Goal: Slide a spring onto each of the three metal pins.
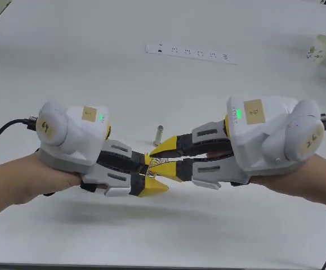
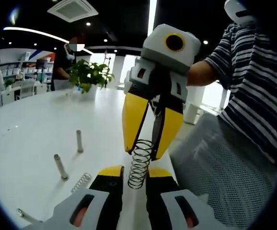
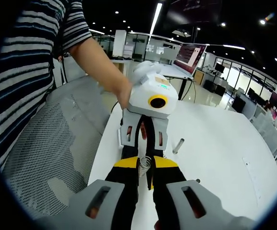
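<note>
Two grippers meet nose to nose: left gripper [image 2: 136, 171] and right gripper [image 3: 146, 162] each pinch, jaws nearly closed, an opposite end of one spring [image 2: 139, 163], likely to hand it over or square it for threading. Left of that spring in the left gripper view, a bare pin [image 2: 60, 166] stands upright on the tabletop [image 2: 33, 124], a spare spring [image 2: 82, 181] lying just beside it.

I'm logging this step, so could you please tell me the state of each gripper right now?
Left gripper: closed on one end of the spring.
Right gripper: closed on the spring's other end.
</note>
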Available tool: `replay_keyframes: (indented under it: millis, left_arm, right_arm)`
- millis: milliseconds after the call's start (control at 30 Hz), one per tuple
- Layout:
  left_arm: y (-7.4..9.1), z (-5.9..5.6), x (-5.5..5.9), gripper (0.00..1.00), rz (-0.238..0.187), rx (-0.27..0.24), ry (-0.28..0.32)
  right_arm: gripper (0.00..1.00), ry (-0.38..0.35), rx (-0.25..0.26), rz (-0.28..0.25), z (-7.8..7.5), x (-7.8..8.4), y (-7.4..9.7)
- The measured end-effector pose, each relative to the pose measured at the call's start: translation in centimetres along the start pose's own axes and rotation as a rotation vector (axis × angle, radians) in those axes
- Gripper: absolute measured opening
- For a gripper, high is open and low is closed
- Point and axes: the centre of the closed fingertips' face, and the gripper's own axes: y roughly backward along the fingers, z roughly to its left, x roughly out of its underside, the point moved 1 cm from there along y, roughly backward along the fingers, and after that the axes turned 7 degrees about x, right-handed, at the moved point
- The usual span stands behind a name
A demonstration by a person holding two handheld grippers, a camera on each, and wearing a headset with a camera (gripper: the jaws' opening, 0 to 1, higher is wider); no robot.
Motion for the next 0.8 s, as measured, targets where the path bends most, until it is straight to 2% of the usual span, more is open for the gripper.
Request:
replay_keyframes:
  millis: [333, 800]
  left_arm:
    - [0.8, 0.3, 0.1, 0.18, 0.006, -0.027, 0.01]
    - [1.9, 0.7, 0.2, 0.27, 0.003, -0.066, 0.028]
  right_arm:
    - [0.07, 0.038, 0.003, 0.011, -0.4, -0.4, 0.0]
    - [0.07, 0.076, 0.005, 0.046, -0.5, 0.2, 0.1]
